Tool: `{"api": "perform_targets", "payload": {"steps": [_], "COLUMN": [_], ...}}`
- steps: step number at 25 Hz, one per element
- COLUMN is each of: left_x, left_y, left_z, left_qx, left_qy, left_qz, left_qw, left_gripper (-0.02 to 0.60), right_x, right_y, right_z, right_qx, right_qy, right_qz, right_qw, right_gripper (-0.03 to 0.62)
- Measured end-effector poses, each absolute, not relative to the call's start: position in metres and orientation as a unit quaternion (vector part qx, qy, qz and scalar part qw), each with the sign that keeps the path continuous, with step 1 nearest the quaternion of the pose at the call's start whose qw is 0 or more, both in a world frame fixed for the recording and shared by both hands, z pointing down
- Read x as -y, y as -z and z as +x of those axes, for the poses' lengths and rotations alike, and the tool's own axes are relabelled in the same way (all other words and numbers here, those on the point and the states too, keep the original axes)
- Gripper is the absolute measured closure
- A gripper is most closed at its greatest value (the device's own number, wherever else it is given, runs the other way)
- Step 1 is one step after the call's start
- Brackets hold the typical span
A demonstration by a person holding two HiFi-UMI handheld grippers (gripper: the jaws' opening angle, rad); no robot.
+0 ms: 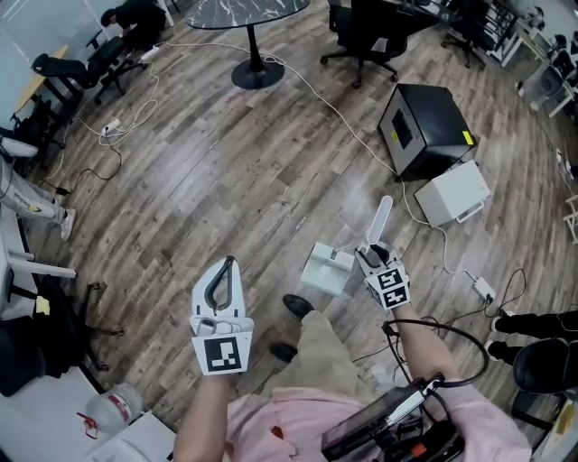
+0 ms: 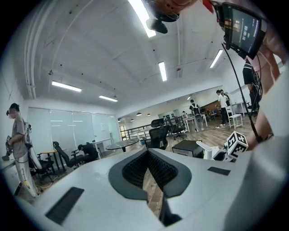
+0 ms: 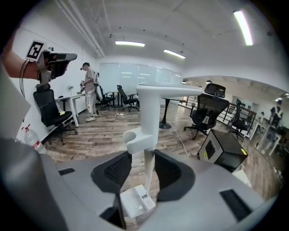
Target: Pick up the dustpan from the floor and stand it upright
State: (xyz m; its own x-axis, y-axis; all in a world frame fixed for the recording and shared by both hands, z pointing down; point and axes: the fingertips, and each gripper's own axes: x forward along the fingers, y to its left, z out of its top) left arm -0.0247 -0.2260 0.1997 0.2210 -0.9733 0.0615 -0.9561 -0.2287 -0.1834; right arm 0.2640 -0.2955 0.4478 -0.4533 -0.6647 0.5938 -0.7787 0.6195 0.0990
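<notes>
One dustpan (image 1: 327, 269); one left gripper (image 1: 227, 264), one right gripper (image 1: 375, 250); one black box (image 1: 424, 129); one white box (image 1: 452, 192); one round table (image 1: 248, 13).

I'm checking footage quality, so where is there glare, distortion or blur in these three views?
Head view: pale sheen on the floor, room lines bowed at the edges. Left gripper view: strong fisheye, dark corners, ceiling lights blown out. Right gripper view: same fisheye, dustpan sharp, no obvious motion blur.

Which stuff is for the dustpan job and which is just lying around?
For the job:
dustpan
right gripper, gripping its handle

Just lying about:
black box
white box
round table
office chair
</notes>
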Motion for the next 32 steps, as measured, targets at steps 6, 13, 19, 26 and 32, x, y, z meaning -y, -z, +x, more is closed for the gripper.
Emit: {"api": "perform_targets", "payload": {"steps": [6, 13, 19, 26, 32], "left_x": [0.199, 0.173, 0.149, 0.12, 0.089], "left_y": [-0.187, -0.15, -0.109, -0.039, -0.002], "left_z": [-0.031, -0.038, -0.064, -0.1, -0.128], "left_qx": [-0.628, -0.64, -0.681, -0.729, -0.762], "left_qy": [0.064, 0.032, -0.001, -0.042, -0.042], "left_qz": [-0.773, -0.764, -0.727, -0.674, -0.629], "left_qw": [0.054, 0.076, 0.086, 0.113, 0.15], "left_gripper": [0.572, 0.572, 0.572, 0.572, 0.572], "right_x": [0.269, 0.225, 0.212, 0.194, 0.167], "right_y": [-0.457, -0.382, -0.249, -0.121, -0.076], "right_z": [0.261, 0.159, 0.047, -0.029, -0.056], "right_qx": [0.839, 0.909, 0.957, 0.968, 0.967], "right_qy": [-0.137, -0.084, -0.011, 0.034, 0.068], "right_qz": [0.431, 0.332, 0.267, 0.248, 0.245], "right_qw": [0.302, 0.238, 0.11, 0.022, 0.008], "right_gripper": [0.437, 0.439, 0.466, 0.518, 0.592]}}
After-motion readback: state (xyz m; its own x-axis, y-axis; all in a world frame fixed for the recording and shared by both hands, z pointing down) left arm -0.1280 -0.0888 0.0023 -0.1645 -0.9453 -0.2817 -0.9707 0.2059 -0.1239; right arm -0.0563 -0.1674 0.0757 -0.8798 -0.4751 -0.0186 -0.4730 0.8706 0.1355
